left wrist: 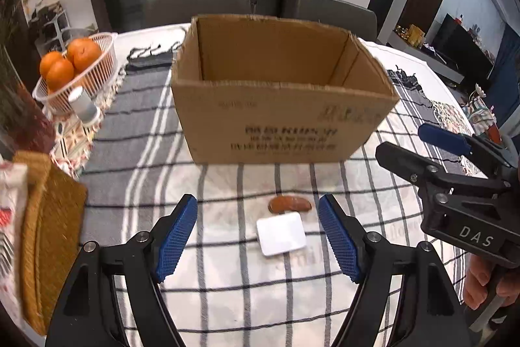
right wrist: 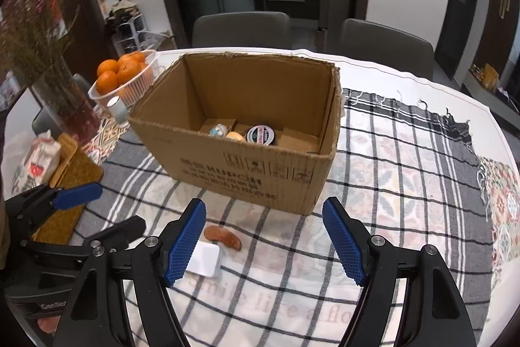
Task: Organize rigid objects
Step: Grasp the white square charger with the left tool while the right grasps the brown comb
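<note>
Our left claw [left wrist: 258, 236] gapes wide with the white block [left wrist: 281, 233] directly between its fingers, nearer than our right claw [right wrist: 264, 241], equally wide and empty.

Open box [right wrist: 247, 148] on the checked cloth [right wrist: 406, 184] — round tin [right wrist: 260, 134] and small items inside. Nearer, white pad [right wrist: 208, 259] touching brown piece [right wrist: 224, 238], just beside right tool [right wrist: 263, 241] — jaws spread, empty.
</note>
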`<state>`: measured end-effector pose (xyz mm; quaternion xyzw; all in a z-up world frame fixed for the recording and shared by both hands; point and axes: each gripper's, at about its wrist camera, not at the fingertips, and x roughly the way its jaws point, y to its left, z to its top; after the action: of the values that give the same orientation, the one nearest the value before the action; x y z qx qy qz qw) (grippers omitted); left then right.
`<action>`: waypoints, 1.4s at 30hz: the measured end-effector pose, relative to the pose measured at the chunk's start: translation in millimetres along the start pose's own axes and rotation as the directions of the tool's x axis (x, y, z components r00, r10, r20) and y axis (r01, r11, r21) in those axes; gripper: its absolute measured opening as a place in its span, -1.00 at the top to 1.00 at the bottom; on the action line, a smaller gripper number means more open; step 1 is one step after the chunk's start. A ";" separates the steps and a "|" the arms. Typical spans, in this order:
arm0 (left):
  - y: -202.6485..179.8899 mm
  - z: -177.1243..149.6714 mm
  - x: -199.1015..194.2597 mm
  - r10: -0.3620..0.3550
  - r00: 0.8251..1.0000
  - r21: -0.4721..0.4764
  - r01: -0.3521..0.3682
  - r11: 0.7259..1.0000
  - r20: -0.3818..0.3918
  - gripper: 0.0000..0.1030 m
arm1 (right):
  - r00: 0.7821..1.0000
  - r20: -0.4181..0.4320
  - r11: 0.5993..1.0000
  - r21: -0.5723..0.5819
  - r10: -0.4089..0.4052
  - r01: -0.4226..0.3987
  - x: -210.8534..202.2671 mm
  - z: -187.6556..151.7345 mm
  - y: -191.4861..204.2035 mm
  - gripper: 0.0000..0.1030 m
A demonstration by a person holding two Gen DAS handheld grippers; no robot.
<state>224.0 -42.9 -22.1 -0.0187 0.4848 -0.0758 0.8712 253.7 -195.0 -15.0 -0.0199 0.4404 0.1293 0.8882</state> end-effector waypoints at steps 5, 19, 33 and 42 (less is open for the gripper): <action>-7.6 -18.9 12.3 -0.009 1.000 -0.001 0.009 1.000 -0.020 -0.48 | 1.000 -0.002 0.999 -0.051 0.020 -0.020 4.3 -11.8 1.4 -0.45; -29.6 -56.6 30.3 0.012 1.000 -0.007 -0.012 1.000 -0.008 -0.47 | 0.996 -0.022 0.979 -0.186 0.086 -0.088 18.8 -41.7 -5.1 -0.43; -42.3 -71.8 69.4 0.061 0.997 0.003 -0.061 0.998 -0.039 -0.43 | 0.979 -0.094 0.909 -0.364 0.181 -0.203 52.6 -63.8 0.0 -0.13; -43.3 -67.5 84.7 0.113 0.993 0.024 -0.112 0.993 -0.018 -0.33 | 0.956 -0.165 0.858 -0.423 0.241 -0.289 81.8 -60.5 -0.2 0.05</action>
<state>205.8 -95.6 -124.5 0.0194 0.4926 -0.0325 0.8695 254.1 -186.9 -116.4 -0.1675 0.4445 0.3460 0.8091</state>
